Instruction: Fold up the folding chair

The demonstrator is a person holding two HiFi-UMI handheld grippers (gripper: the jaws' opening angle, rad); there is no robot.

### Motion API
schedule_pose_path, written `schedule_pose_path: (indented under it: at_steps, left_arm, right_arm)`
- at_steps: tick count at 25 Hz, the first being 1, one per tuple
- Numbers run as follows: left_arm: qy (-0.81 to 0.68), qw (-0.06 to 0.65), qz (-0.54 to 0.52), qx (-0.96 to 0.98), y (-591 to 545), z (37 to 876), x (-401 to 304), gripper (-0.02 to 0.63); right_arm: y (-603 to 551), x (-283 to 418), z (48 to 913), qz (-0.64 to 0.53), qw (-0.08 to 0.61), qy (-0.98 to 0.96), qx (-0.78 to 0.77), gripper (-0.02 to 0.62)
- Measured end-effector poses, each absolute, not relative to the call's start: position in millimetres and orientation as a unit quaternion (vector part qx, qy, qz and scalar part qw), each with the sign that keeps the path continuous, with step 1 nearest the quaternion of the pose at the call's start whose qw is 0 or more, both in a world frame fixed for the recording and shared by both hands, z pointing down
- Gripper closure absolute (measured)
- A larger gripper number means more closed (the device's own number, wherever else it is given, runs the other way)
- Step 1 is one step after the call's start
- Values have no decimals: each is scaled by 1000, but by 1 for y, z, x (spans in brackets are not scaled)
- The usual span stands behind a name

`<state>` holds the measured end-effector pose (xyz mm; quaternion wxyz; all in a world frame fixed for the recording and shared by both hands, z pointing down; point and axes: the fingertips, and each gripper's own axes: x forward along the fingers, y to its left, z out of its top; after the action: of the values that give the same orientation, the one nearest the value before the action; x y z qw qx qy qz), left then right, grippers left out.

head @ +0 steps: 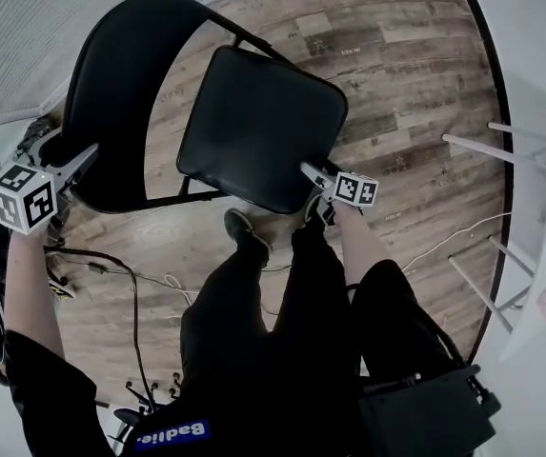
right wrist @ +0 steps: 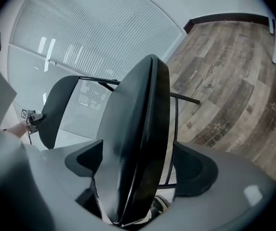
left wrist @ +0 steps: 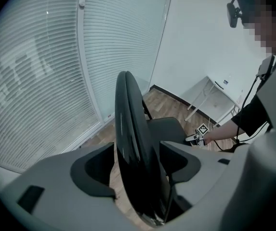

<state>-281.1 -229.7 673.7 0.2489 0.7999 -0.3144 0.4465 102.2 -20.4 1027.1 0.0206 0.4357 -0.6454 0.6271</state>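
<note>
Dark-trousered legs of the person (head: 273, 322) are standing just in front of the one black folding chair (head: 253, 112), which is sitting unfolded on the wood-plank floor (head: 415, 74). Its curved black backrest (head: 111, 84) is rising at the left, and its square padded seat (head: 273, 150) is lying level beside it. Two grey claws are at the chair. The left gripper (head: 84, 158) is straddling the backrest's edge with jaws spread wide, a clear gap showing on one side. The right gripper (head: 316, 173) is straddling the seat's near corner, jaws equally wide, pads clear of it. Beyond the chair, bare planks are stretching to the dark skirting (head: 487, 55). White table legs (head: 501, 150) are standing well apart to its right, slatted blinds (head: 15, 36) are hanging close on its left, and black cables (head: 130, 274) are trailing on its near side.
</note>
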Motion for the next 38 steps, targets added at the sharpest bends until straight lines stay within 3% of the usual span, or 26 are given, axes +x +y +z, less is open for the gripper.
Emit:
schedule_pose_path:
  at_steps: [6, 9, 15, 22, 38]
  left_arm:
    - [-295, 243, 451, 807, -227, 683, -274, 330]
    - [-295, 233, 454, 808, -227, 685, -274, 383]
    - [-301, 241, 451, 805, -227, 685, -276, 408]
    - [-304, 248, 452, 801, -226, 685, -277, 411]
    - [-302, 233, 434, 816, -222, 659, -267, 425]
  right_arm:
    - [-27, 84, 1044, 632, 14, -664, 399, 177]
    - [-29, 79, 1046, 632, 11, -673, 385, 192]
    - [-28, 79, 1045, 649, -8, -663, 374, 216]
    - [-31, 82, 1042, 676, -40, -632, 376, 230]
    - [-23, 69, 1015, 671, -41, -621, 402, 247]
